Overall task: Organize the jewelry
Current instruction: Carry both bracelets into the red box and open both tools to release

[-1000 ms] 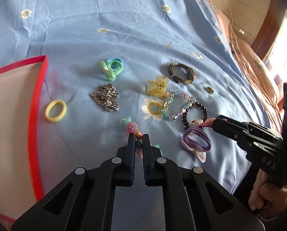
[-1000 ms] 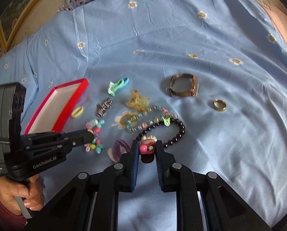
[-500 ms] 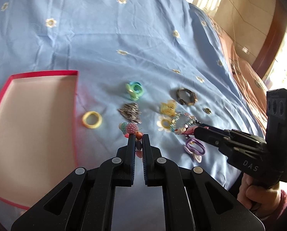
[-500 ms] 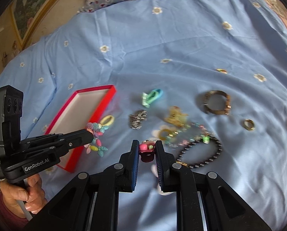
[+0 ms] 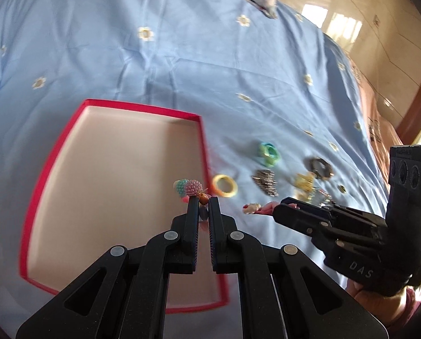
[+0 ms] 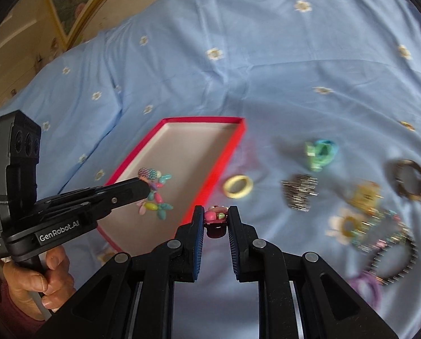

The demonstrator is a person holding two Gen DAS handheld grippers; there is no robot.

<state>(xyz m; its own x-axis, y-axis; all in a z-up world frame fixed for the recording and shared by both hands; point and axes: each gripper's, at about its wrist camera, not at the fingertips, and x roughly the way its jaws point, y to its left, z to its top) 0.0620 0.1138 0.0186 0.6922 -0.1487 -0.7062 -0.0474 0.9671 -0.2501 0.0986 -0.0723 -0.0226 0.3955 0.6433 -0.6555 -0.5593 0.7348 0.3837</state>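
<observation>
Blue bed sheet (image 6: 238,65) with small white flowers covers the bed, wrinkled and soft. On it lies a flat red box (image 5: 202,130) w/ a pale, smooth inside.

Left hand-held gripper (image 5: 202,202) hangs over the box, near its right wall. Its jaws are pinched on a bead bracelet (image 6: 155,195) — bumpy pink and teal balls on top, smooth oval beads in pink, yellow and teal hanging below, over the box floor.

Right hand-held gripper (image 6: 215,217) is just outside the box, beside the red wall, above the sheet. Its jaws are clamped on a pink charm (image 6: 216,216), small and lumpy, w/ a dark bit under it. A black bead bracelet (image 6: 397,262) lies low on the right; can't tell if the charm is joined to it.

Other stuff sits on the sheet to the right of the box, well apart from it except one thing: a yellow ring (image 6: 238,186), round and smooth, just beside the wall. Then a silver chain pile (image 6: 299,192), shiny and spiky-looking; a green-blue hair tie (image 6: 320,154); a brown bangle (image 6: 411,178); a gold clip (image 6: 366,195); a pastel bead string (image 6: 380,234) — blurry; and a purple hair tie (image 6: 366,285) at the bottom. Nothing blocks the box floor under the left hand-held gripper.
</observation>
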